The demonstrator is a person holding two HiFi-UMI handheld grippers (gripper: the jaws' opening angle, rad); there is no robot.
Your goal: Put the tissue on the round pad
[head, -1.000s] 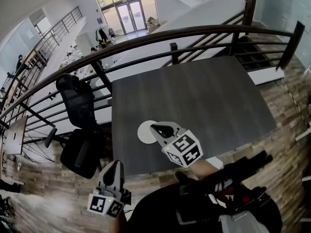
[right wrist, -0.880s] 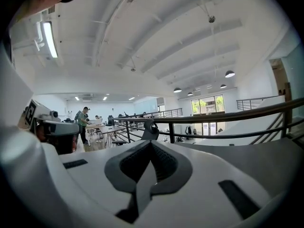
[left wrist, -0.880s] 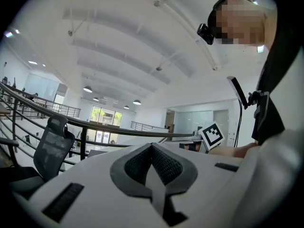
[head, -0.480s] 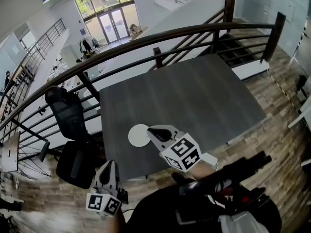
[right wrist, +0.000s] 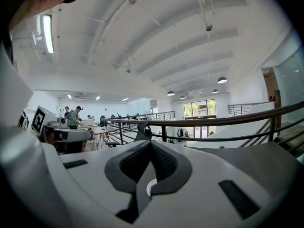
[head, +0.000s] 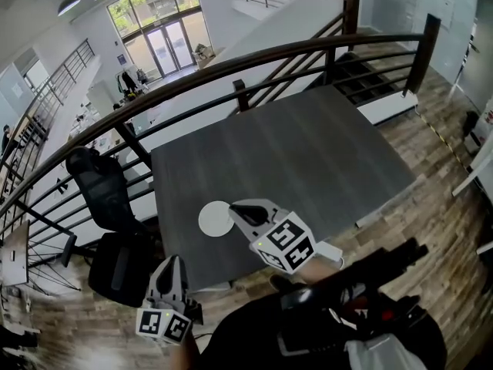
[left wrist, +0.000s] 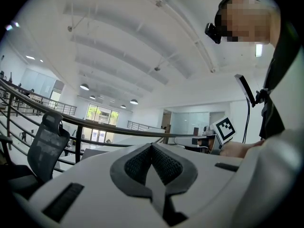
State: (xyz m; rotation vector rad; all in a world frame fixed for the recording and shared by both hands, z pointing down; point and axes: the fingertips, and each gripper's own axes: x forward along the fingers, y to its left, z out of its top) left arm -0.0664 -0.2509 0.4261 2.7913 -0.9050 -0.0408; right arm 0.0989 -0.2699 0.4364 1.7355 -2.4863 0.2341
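Pad [head: 215,218] whole overhead, right tongs [right wrist: 151,145] closed close-up

Grey table [head: 308,153], black chair [head: 98,187], railing [head: 269,55]

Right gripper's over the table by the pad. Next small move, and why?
Probably draw the right gripper back and look for the tissue: its jaws are shut on nothing, the round pad lies bare, and no tissue shows on the table.
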